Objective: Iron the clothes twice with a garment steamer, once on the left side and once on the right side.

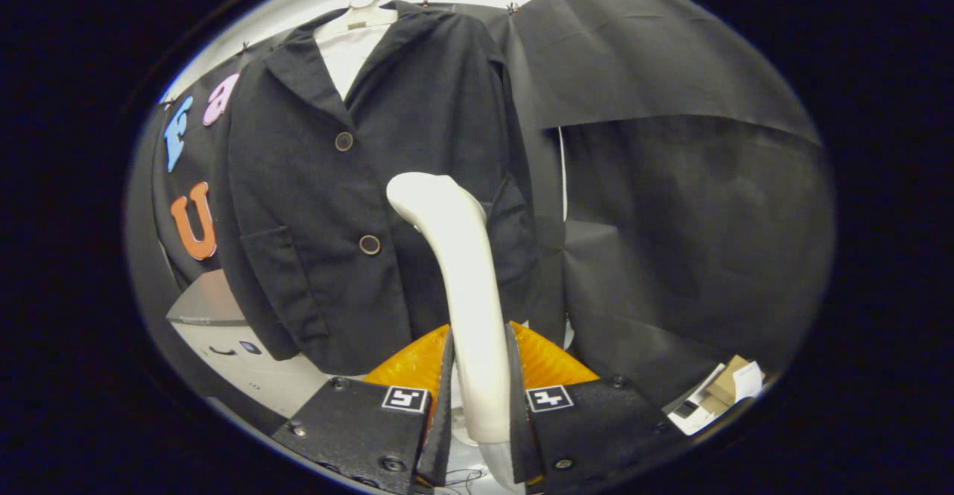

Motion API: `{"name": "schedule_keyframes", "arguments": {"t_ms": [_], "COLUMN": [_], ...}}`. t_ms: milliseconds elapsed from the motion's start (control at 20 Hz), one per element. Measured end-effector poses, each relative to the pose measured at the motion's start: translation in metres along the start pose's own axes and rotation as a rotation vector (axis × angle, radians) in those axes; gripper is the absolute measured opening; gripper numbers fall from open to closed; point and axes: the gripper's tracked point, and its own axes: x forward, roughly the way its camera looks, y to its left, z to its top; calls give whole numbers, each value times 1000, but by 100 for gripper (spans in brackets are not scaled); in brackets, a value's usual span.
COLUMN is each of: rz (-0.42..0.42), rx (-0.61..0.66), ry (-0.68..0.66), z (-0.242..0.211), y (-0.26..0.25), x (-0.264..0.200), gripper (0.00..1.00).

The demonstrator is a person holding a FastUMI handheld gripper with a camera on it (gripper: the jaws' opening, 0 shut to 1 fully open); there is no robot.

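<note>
A black jacket (pixel 350 204) with two round buttons hangs on a white hanger (pixel 364 16) against the booth wall, a white shirt showing at its collar. My gripper (pixel 478 398) is shut on the handle of a white garment steamer (pixel 462 271), which stands upright between the fingers. The steamer's head (pixel 421 189) curves up and to the left, and sits in front of the jacket's right half, just right of the lower button. Whether the head touches the cloth I cannot tell. An orange part (pixel 548 361) of the steamer shows behind the fingers.
A white appliance or box (pixel 223 331) stands below the jacket's left hem. Black cloth (pixel 671 219) covers the wall to the right of the jacket. Cardboard and papers (pixel 719 394) lie low at the right.
</note>
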Motion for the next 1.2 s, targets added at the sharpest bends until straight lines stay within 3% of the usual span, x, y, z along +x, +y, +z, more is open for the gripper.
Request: {"name": "schedule_keyframes", "arguments": {"t_ms": [850,1200], "rz": [-6,-9], "rx": [8,31], "ry": [157,153], "z": [-96,-98], "y": [-26,-26], "x": [8,3], "gripper": [35,35]}}
